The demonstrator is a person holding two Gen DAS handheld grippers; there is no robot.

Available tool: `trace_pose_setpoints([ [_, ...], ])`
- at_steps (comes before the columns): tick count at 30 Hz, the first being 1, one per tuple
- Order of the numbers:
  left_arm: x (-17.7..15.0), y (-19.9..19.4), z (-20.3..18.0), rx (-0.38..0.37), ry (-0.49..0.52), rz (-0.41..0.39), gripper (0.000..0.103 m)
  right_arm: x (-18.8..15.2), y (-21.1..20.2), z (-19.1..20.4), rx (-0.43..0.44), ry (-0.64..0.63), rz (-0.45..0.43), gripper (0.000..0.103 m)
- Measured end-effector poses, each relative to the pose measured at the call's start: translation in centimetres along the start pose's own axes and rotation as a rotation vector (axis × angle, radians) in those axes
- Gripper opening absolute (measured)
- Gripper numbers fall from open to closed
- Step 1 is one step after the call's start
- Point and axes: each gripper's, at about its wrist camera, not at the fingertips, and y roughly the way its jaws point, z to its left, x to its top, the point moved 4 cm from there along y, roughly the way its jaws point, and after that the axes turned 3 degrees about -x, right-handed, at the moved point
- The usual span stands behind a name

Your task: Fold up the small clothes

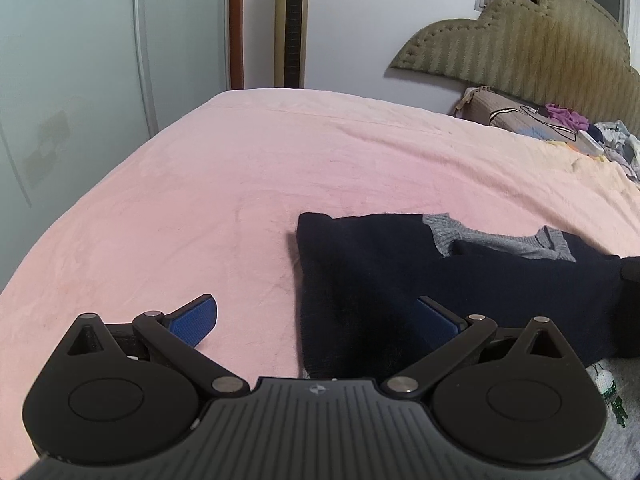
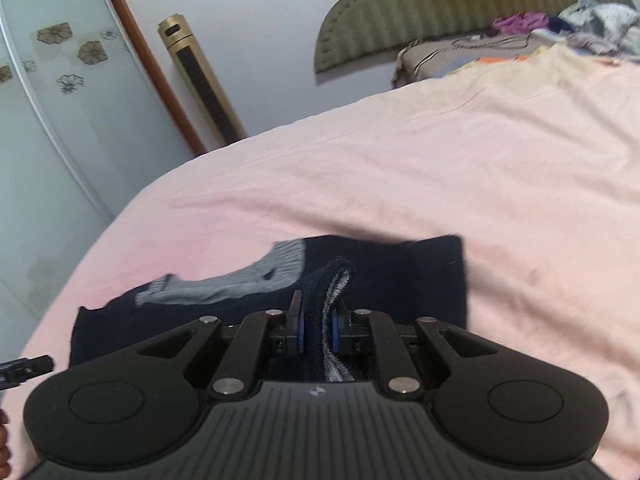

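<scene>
Sweater [image 1: 420, 280]: dark navy knit with grey ribbed trim, lying flat on the pink bed [image 1: 240, 180], toward the near edge, well away from the headboard end.
Left tongs [image 1: 316, 320]: spread wide, holding nothing; one blue pad over bare bedding, the other over the sweater's left side, the garment's left edge between them.
Right tongs [image 2: 316, 330]: narrowed onto a bunched strip of the sweater [image 2: 400, 280], navy with grey trim, pinched between the blue pads and raised a little off the rest.
Step in hand, judged: carrying the pinched part across the body to make a fold, left side not yet gripped.
Risk, slipping: thick knit bunched in a narrow pinch; likely to slide out if pulled fast or sideways.
Risk, dragging: nothing pinning the body; whole garment likely to shift on the soft bedding instead of folding.
Risk, crooked fold: one-sided pull, skewed crease, trim edges misaligned.
Risk, snagging: left pad closing on bedding together with knit.
Clutter [image 1: 600, 136]: mixed clothes at the far right corner by the headboard, well apart.
</scene>
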Motion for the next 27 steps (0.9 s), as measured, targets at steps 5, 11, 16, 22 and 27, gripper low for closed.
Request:
trace_pose_setpoints([
  [5, -0.2, 0.7, -0.6, 0.003, 0.017, 0.016, 0.103, 0.2, 0.3, -0.9, -0.045, -0.011, -0.01, 0.012],
  [11, -0.4, 1.7, -0.6, 0.02, 0.017, 0.033, 0.103, -0.1, 0.5, -1.2, -0.202, -0.054, -0.015, 0.031],
  [16, -0.9, 3.3, -1.3, 0.052, 0.087, 0.068, 0.103, -0.3, -1.6, 0.7, -0.212, -0.134, -0.131, 0.044],
  [22, -2.1, 3.5, -0.9, 0.064, 0.096, 0.083, 0.103, -2.5, 0.9, 0.9, -0.266, -0.225, 0.002, 0.056],
  [27, -2.3, 2.7, -0.8, 0.083, 0.16, 0.051, 0.103, -3.0, -1.0, 1.6, -0.216, -0.21, -0.028, 0.077],
])
